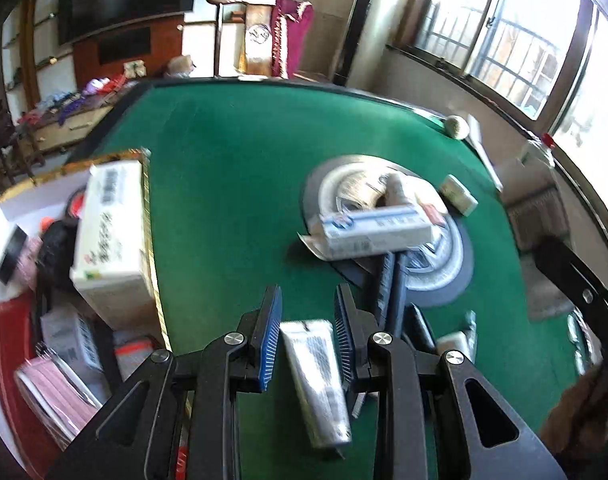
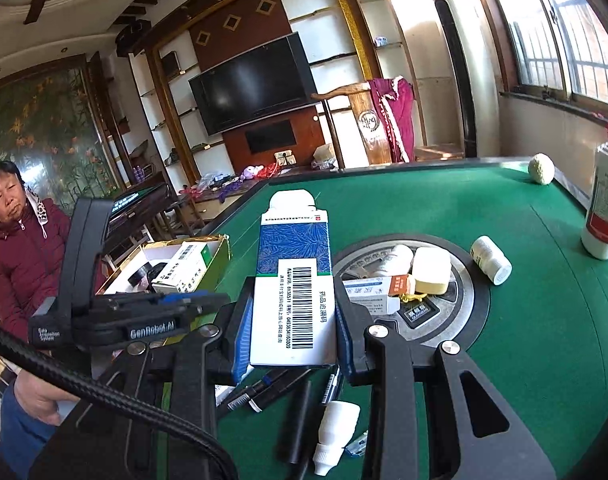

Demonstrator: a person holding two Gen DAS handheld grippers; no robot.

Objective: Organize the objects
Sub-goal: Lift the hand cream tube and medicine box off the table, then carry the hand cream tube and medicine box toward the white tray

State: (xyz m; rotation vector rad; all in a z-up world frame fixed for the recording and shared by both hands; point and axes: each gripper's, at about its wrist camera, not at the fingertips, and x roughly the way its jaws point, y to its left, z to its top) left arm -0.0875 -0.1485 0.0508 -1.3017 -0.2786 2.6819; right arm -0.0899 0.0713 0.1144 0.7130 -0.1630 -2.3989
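I have the green felt table [image 2: 504, 300] filling both views, and I place everything by the round grey hub [image 2: 460, 300] set in its middle. Toward the left edge of the table from that hub stands the gold-rimmed open box [image 1: 146, 208], already holding a white carton with a barcode [image 1: 110, 232], a black round tin and some pink packets. At the far right edge from the hub, by the window, stands a tall white bottle with a red cap [image 2: 604, 204], and a pale knobbly ball [image 2: 541, 168] lies at the table's far corner. On the hub itself lie a long blue-and-white carton [image 1: 376, 232], a cream pill case [image 2: 430, 272] and a white roll; a small white pill bottle [image 2: 491, 259] lies on its side just off the hub's right rim. My right gripper [image 2: 292, 316] has its blue pads pressed on a blue-and-white medicine box [image 2: 294, 280], held upright above the near side of the hub. My left gripper [image 1: 308, 332] has its jaws narrowly apart around a grey tube [image 1: 318, 376]; I cannot tell whether the pads press it. Pens [image 2: 264, 392] and a white dropper bottle [image 2: 336, 432] lie nearest me.
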